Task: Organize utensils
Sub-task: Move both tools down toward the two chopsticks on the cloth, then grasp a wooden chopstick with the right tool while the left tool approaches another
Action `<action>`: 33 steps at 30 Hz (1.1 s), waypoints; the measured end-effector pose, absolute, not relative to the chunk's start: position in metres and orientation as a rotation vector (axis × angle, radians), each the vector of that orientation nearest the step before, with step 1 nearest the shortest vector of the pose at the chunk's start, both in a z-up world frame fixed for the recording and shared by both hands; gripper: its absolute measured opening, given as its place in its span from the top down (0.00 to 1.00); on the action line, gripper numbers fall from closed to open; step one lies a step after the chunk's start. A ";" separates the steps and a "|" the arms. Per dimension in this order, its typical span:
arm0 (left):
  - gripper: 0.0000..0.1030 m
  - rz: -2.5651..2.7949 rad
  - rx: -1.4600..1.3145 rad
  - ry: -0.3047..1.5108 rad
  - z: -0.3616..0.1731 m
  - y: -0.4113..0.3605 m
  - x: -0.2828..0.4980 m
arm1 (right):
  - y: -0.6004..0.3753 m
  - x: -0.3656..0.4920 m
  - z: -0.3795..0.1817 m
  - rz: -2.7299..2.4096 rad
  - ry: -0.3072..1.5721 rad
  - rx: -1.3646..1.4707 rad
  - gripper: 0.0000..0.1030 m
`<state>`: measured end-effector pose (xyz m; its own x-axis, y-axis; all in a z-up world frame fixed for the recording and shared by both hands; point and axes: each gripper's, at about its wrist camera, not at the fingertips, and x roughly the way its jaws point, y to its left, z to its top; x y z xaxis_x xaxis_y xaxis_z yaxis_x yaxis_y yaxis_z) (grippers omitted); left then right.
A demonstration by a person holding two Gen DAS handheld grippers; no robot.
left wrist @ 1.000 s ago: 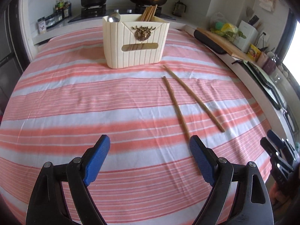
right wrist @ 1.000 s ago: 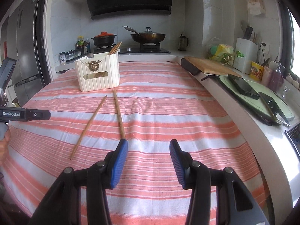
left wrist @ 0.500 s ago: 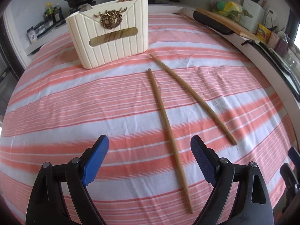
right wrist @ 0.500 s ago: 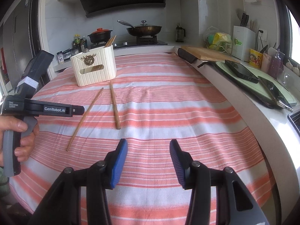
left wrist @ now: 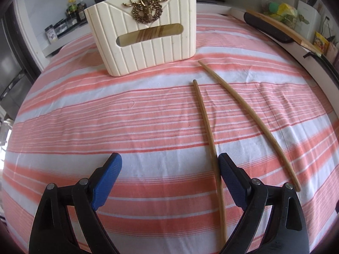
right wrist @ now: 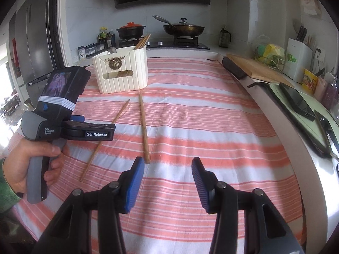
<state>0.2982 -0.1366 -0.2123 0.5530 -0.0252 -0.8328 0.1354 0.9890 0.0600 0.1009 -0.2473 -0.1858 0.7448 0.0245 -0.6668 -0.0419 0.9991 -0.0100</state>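
Two wooden chopsticks lie on the striped cloth. The left chopstick [left wrist: 208, 133] runs between my left gripper's fingers, close along the right finger. The right chopstick [left wrist: 252, 118] lies outside it. My left gripper [left wrist: 169, 169] is open and low over the cloth. A cream utensil holder [left wrist: 146, 31] with a gold deer emblem stands behind, with chopsticks inside. In the right wrist view my right gripper [right wrist: 167, 171] is open and empty, near the end of one chopstick [right wrist: 144, 127]. The other chopstick [right wrist: 106, 137] passes under the left gripper's body [right wrist: 70, 127]. The holder [right wrist: 120, 72] stands farther back.
A stove with a red-lidded pot [right wrist: 131, 29] and a pan [right wrist: 183, 28] stands behind the table. A counter on the right holds a cutting board [right wrist: 258, 69], a knife block [right wrist: 298, 61] and trays [right wrist: 296, 103]. A fridge [right wrist: 34, 38] stands at the left.
My left gripper has moved forward and down, so the left chopstick now lies between its fingers. The right gripper has drawn back slightly and stays open.
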 end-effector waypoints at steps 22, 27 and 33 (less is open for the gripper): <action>0.13 -0.077 0.100 0.983 -0.210 -0.049 0.273 | -0.204 0.150 -0.232 0.062 0.957 -0.050 0.93; 0.14 -0.018 0.025 0.990 -0.214 -0.028 0.266 | -0.207 0.114 -0.231 -0.032 0.976 -0.022 0.93; 0.26 -0.127 0.093 1.022 -0.210 -0.033 0.259 | -0.205 0.100 -0.227 -0.010 0.974 -0.001 0.84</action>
<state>0.2594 -0.0327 -0.2101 0.5156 -0.0617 -0.8546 0.1485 0.9887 0.0182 0.1004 -0.2051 -0.2275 0.5618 -0.0089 -0.8273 0.0083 1.0000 -0.0050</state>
